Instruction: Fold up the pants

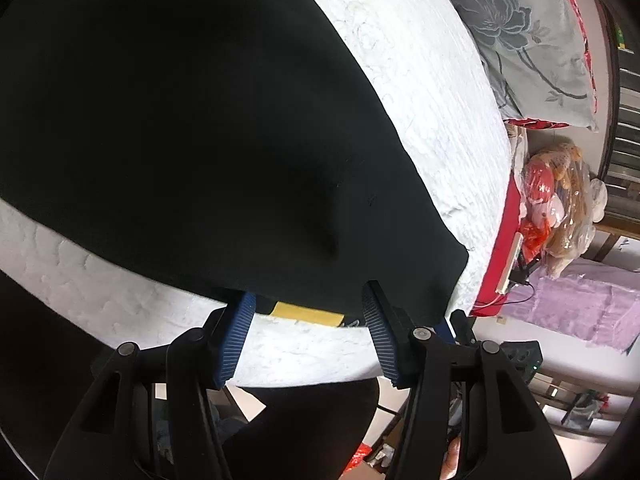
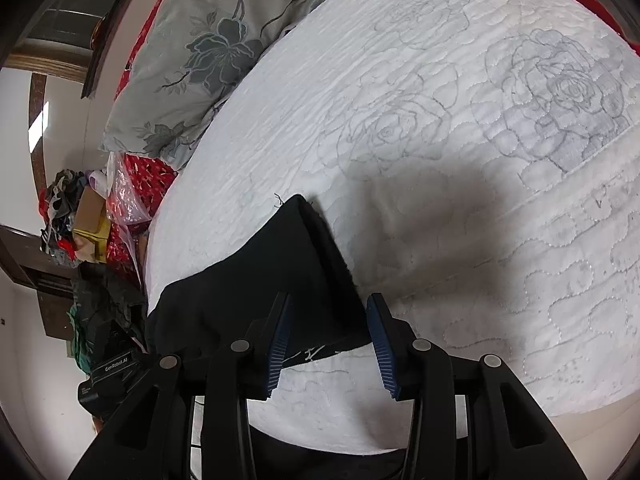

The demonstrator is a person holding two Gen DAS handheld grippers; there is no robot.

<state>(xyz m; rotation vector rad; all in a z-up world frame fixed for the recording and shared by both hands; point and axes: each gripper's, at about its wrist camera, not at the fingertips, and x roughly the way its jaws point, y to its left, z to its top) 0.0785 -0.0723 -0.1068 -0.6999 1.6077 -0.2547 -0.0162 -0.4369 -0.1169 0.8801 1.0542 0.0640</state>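
Left wrist view: black pants are seen spread flat on the white quilted bed cover, filling most of the frame. The left gripper is held at the near hem, jaws roughly half open, nothing clamped; the cloth edge and a yellow label lie between the blue pads but are not pressed.

Right wrist view: a folded corner of the pants is seen peaked up just ahead of the right gripper. Jaws are partly open, the corner sits in the gap and no pinch is visible. White print on the fabric is visible at the near edge.

Handling, judged: the fabric is soft, limp and light, with no stiffness, so sag is expected when it is lifted. Hold is best taken at hems or corners, through both layers, and the two grips should be kept level so the fold stays square. Slip is unlikely on the ribbed pads.

Room: a wide bare stretch of cover is open to the right of the corner and beyond it. The flowered pillow is well apart at the head end. The bed's side edge is close to the pants, with plastic bags and clutter beyond it, so cloth dragged that way could slide off.
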